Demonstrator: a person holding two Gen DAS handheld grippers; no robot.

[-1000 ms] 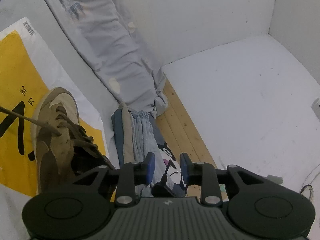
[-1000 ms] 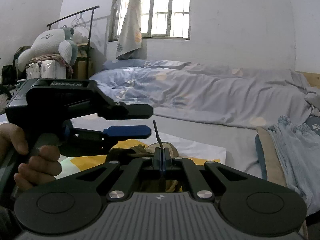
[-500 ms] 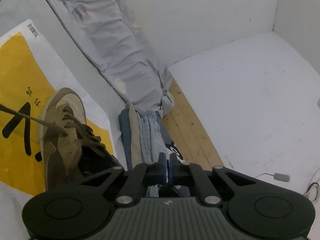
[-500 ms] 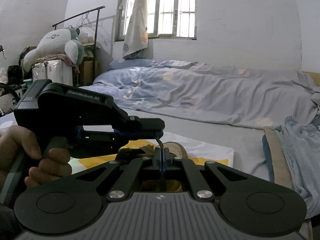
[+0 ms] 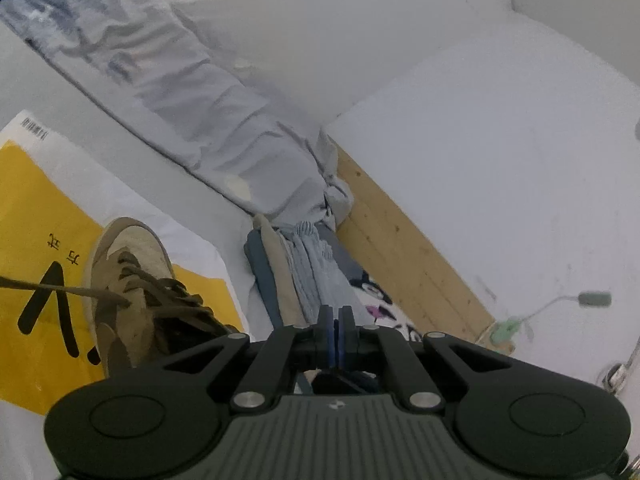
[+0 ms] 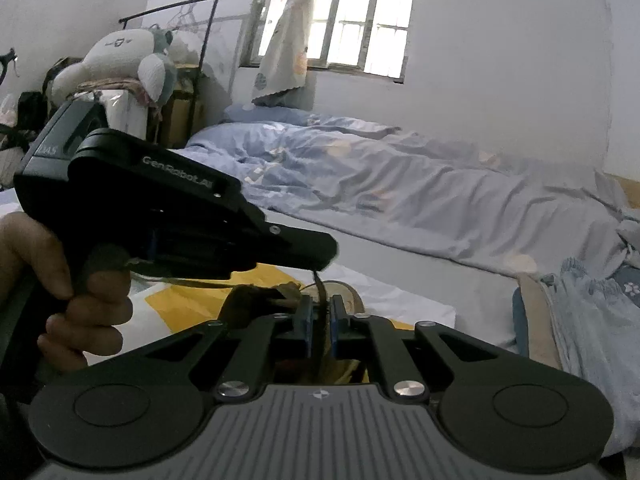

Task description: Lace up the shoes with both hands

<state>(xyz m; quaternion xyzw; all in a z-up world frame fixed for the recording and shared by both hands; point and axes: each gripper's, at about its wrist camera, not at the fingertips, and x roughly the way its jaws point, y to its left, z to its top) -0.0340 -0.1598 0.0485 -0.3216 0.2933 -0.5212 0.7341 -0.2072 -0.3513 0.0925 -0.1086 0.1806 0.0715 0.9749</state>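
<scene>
Suede-brown, the shoe (image 5: 128, 300) sits on the yellow-and-white bag (image 5: 36, 208), near its right edge, laced through most eyelets. We see the left gripper (image 6: 320, 256) clamped on the lace end (image 6: 319, 286), while the right gripper (image 6: 320, 312) is opening around it; tying remains.

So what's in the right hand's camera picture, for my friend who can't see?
The right gripper, jaws opening, has a brown shoelace running up between them to the left gripper, held by a hand. Behind lies a rumpled blue bed under a window.
</scene>
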